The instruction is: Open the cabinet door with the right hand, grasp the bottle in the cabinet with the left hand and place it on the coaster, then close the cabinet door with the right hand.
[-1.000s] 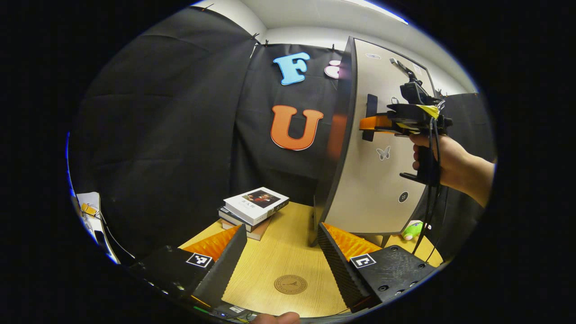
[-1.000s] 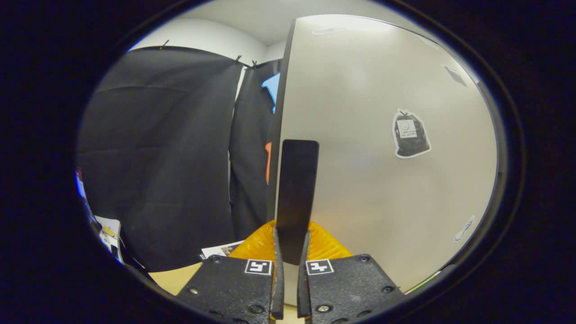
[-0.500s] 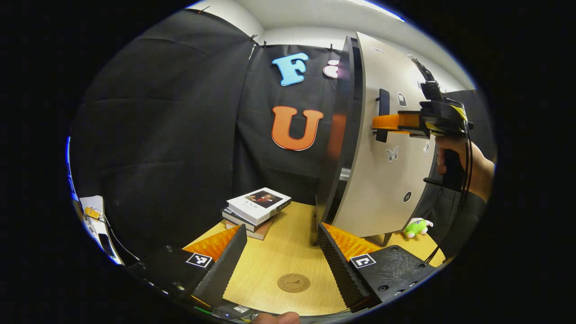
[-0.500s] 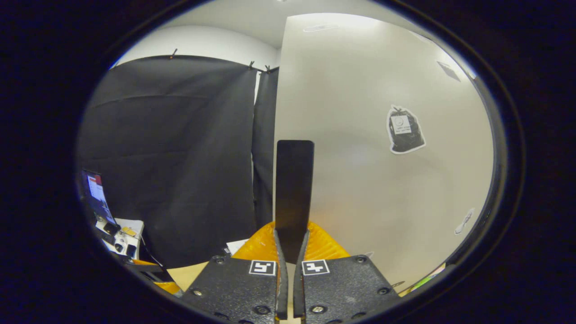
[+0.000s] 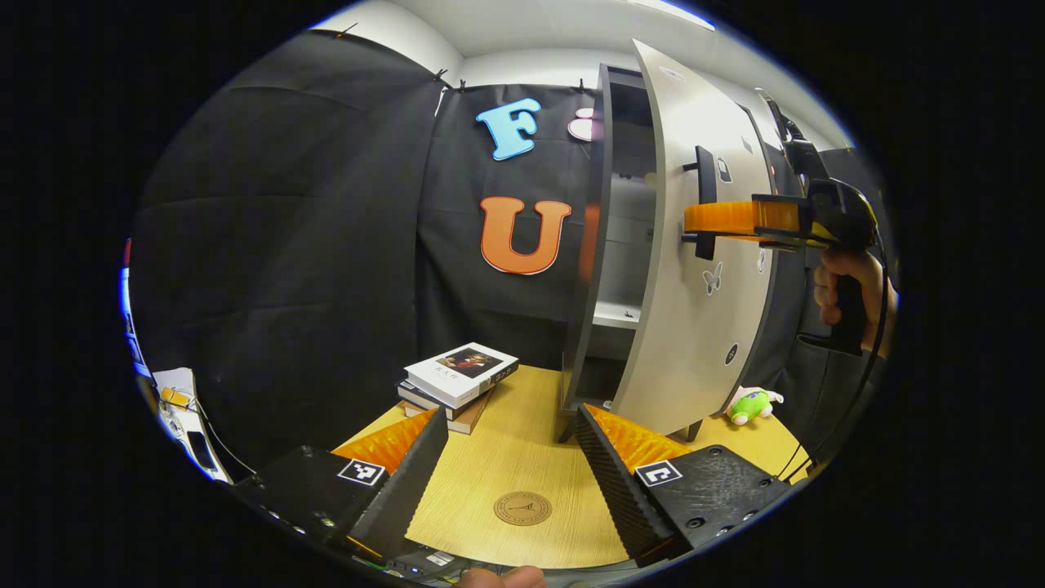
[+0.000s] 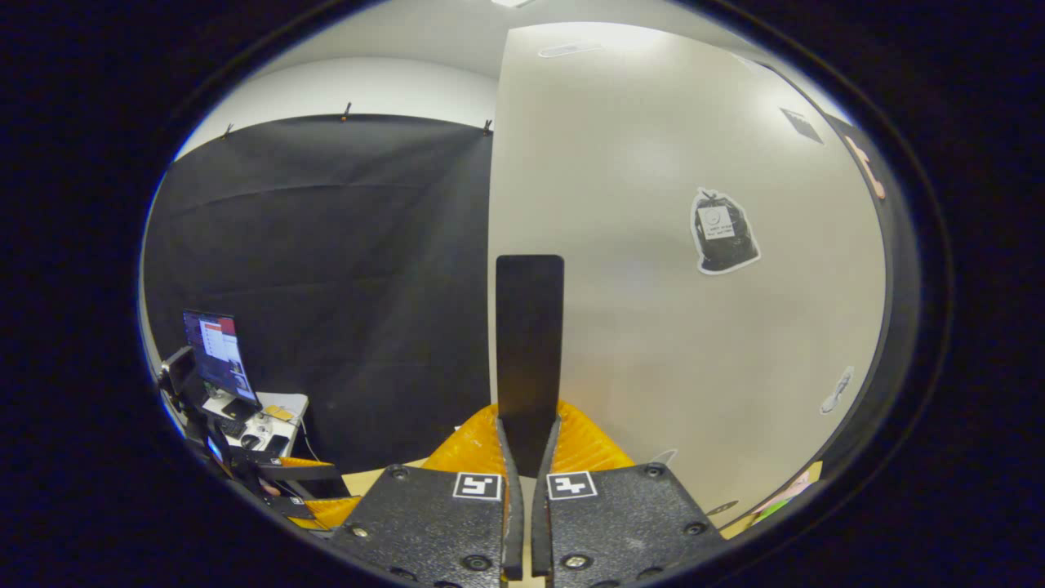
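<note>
The pale grey cabinet door (image 5: 694, 269) stands partly open, hinged on its right side. Its dark flat handle (image 6: 529, 343) is clamped between both fingers of my right gripper (image 6: 526, 445). In the left gripper view, that right gripper (image 5: 704, 222) holds the handle (image 5: 704, 192) from the right, with a hand (image 5: 845, 282) on its grip. Through the gap I see the cabinet's dim inside (image 5: 624, 245) and a pale shelf. My left gripper (image 5: 510, 457) hovers open and low over the wooden table. The round brown coaster (image 5: 522, 508) lies between its fingers.
A stack of books (image 5: 459, 377) lies on the table (image 5: 522, 425) left of the cabinet. A green plush toy (image 5: 751, 404) sits by the cabinet's right foot. A monitor on a stand (image 6: 214, 351) stands far left in the right gripper view.
The door has swung further open with my right gripper holding the handle. The cabinet's inside and shelf have come into sight. My left gripper has stayed over the coaster.
</note>
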`<state>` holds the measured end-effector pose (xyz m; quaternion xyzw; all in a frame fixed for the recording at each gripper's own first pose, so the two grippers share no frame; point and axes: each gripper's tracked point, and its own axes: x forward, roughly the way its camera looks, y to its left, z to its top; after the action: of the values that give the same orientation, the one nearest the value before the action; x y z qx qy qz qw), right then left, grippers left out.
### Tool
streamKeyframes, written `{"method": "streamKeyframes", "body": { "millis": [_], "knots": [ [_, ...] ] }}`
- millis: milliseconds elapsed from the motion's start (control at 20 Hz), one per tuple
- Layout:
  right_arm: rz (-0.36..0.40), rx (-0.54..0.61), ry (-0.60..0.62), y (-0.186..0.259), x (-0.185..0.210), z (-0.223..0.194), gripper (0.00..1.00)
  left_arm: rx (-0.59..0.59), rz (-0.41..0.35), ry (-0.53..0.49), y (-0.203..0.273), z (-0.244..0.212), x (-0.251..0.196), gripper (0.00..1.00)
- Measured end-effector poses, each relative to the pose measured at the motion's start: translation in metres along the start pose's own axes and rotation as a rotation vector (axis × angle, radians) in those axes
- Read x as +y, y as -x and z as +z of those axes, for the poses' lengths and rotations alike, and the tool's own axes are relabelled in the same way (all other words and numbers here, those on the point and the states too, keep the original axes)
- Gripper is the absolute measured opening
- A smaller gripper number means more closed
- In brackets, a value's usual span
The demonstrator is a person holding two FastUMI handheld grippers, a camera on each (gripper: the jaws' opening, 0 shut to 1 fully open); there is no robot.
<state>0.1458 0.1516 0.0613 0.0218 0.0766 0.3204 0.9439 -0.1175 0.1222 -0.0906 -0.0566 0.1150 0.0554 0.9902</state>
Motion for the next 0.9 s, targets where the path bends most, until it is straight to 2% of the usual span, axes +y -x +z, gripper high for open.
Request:
{"method": "streamKeyframes", "body": {
  "millis": [450,900],
  "knots": [
    [0.112,-0.009,0.001,0.010,-0.014,-0.003,0.07,-0.012,-0.022,-0.051,0.004,0.007,-0.036,0.95],
    [0.227,-0.006,-0.025,0.029,-0.018,-0.006,0.07,-0.005,-0.097,-0.081,-0.012,0.004,-0.089,0.95]
  ]
}}
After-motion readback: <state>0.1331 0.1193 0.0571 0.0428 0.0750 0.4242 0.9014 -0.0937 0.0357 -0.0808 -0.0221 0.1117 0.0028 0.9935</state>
